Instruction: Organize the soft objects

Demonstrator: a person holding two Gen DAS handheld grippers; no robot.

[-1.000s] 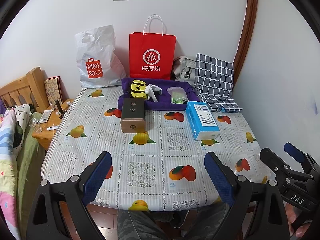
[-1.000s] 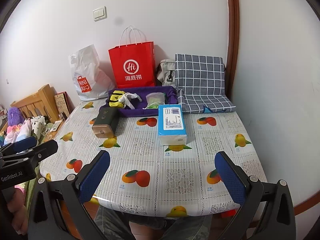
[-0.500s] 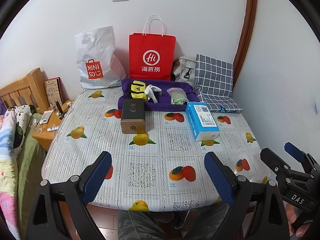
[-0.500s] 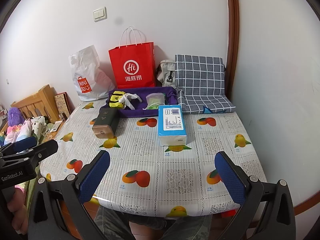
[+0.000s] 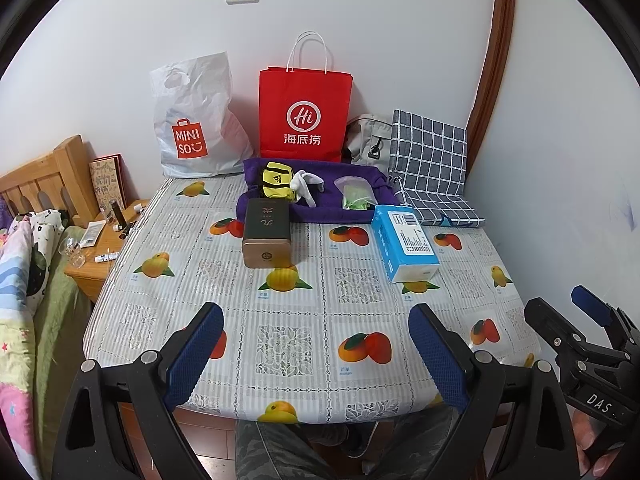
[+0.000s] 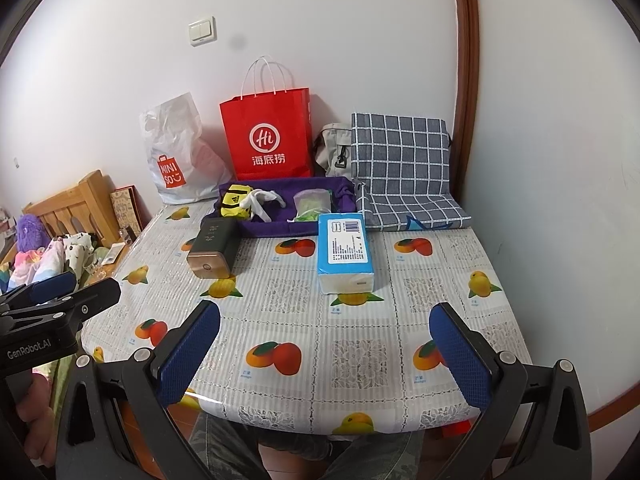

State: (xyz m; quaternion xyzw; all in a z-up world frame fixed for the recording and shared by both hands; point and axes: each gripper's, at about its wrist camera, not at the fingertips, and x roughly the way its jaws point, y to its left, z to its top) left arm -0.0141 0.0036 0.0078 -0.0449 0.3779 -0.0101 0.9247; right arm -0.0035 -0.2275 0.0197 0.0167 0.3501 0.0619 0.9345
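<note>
A purple fabric tray (image 5: 320,213) (image 6: 276,227) at the table's back holds a yellow pouch (image 5: 276,185) (image 6: 235,202), a white sock (image 5: 306,184) (image 6: 262,200) and a clear bag of green stuff (image 5: 354,196) (image 6: 311,204). A blue tissue pack (image 5: 404,247) (image 6: 345,252) lies in front of it on the right, a dark tin box (image 5: 266,233) (image 6: 212,248) on the left. My left gripper (image 5: 316,354) and right gripper (image 6: 324,354) are both open and empty, held over the table's near edge.
The table (image 5: 288,344) has a fruit-print cover. A red paper bag (image 5: 305,114), a white Miniso bag (image 5: 196,120), a grey bag (image 5: 370,140) and a checked cushion (image 5: 430,160) stand at the wall. A wooden nightstand (image 5: 100,252) and bedding (image 5: 24,280) lie left.
</note>
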